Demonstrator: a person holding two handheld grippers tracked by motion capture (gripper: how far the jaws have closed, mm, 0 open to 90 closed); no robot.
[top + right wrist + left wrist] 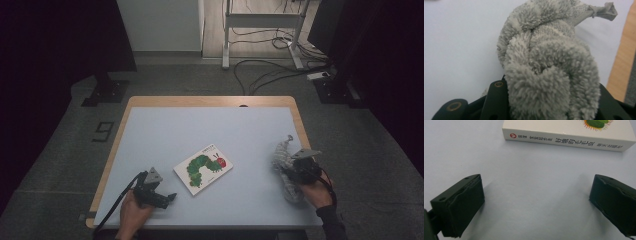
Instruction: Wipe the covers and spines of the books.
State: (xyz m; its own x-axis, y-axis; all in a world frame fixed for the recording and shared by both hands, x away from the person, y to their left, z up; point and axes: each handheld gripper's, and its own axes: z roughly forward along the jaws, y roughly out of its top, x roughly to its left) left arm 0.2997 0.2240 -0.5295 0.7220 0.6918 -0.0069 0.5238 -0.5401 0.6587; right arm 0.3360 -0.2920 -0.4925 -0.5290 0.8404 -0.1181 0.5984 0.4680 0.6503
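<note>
At lower right the right gripper (294,172) grips the grey towel (285,165), not yet released; left gripper (167,197) gapes empty beside the book (203,168).

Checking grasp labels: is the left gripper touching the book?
Apart. In the left gripper view the left gripper stands open, with bare table between its jaws and the book.

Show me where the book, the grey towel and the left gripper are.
book (203,168), high view, middle of its cover.
grey towel (549,62), right gripper view, middle of the fluffy bundle.
left gripper (536,202), left gripper view, midway between its open jaws.
</note>
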